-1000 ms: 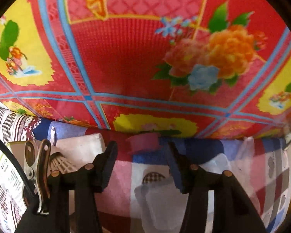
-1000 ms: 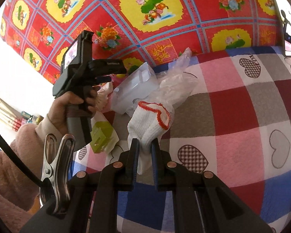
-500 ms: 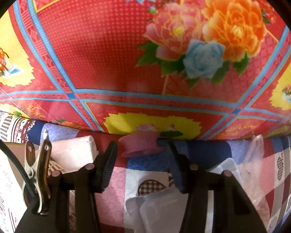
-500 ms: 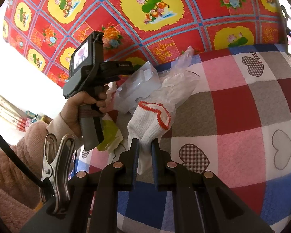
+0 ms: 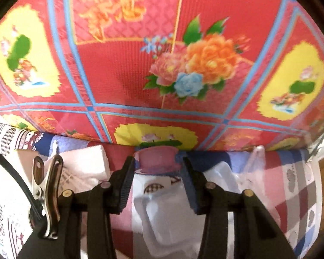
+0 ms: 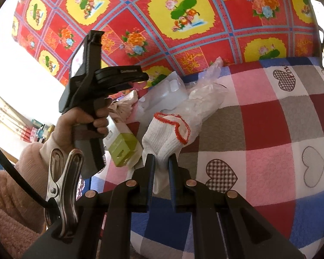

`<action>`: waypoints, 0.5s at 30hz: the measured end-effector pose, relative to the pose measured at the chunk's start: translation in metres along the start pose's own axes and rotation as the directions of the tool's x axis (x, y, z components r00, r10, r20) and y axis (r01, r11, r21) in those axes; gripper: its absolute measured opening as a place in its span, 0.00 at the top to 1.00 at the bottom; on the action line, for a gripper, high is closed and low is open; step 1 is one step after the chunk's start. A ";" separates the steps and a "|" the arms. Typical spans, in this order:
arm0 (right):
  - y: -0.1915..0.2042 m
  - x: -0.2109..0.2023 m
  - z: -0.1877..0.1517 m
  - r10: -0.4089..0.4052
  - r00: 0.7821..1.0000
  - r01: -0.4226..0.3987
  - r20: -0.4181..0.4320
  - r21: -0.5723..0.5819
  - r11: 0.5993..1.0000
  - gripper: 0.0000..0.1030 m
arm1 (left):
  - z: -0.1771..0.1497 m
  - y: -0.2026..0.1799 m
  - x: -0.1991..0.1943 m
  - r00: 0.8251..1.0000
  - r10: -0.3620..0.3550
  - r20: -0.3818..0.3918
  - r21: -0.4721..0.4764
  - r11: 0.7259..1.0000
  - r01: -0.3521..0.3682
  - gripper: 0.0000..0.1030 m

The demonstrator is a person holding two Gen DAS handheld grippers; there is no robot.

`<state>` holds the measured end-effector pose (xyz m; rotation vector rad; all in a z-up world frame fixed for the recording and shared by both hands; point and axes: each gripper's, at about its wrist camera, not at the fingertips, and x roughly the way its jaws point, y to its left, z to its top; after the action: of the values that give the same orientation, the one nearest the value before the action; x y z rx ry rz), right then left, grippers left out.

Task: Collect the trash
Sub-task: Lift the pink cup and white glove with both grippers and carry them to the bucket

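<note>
Checked bedding (image 6: 270,118) was backed by a red flowered cloth (image 5: 118,75). At lower centre of the left view, a pink cup (image 5: 157,158) was framed just ahead of the left gripper (image 5: 156,168) — jaws part-open, just closing, not touching. A white glove (image 6: 166,138) was pinched in the right gripper (image 6: 162,164).

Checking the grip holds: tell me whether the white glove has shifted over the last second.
No. The white glove lies just as before, up-left of the checked heart on the quilt, clamped in the right gripper's jaws.
</note>
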<state>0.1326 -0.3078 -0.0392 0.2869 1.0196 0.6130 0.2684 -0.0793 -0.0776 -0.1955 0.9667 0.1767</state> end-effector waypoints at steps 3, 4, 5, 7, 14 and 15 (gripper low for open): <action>0.007 -0.002 -0.002 0.004 1.000 -0.004 0.004 -0.022 1.000 0.87 | -0.007 0.003 -0.020 1.000 -0.012 0.012 0.004 1.000 0.012 0.56; 0.009 -0.003 -0.003 0.007 1.000 -0.006 0.006 -0.031 1.000 0.87 | -0.009 0.005 -0.025 1.000 -0.015 0.014 0.005 1.000 0.015 0.56; 0.011 -0.003 -0.004 0.008 1.000 -0.008 0.007 -0.035 0.999 0.87 | -0.011 0.005 -0.032 1.000 -0.020 0.017 0.007 1.000 0.020 0.56; 0.015 -0.004 -0.005 0.011 1.000 -0.011 0.009 -0.046 0.999 0.87 | -0.016 0.008 -0.044 0.999 -0.025 0.022 0.011 1.000 0.025 0.56; 0.036 -0.004 -0.011 0.019 1.000 -0.018 0.008 -0.096 0.995 0.87 | -0.030 0.013 -0.092 0.999 -0.034 0.036 0.014 0.999 0.034 0.56; 0.040 -0.003 -0.012 0.022 1.000 -0.021 0.006 -0.103 0.994 0.87 | -0.033 0.017 -0.097 0.999 -0.033 0.036 0.013 0.999 0.033 0.56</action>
<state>0.1078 -0.2784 -0.0229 0.2091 0.9758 0.6816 0.1844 -0.0767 -0.0171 -0.1964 0.9280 0.1432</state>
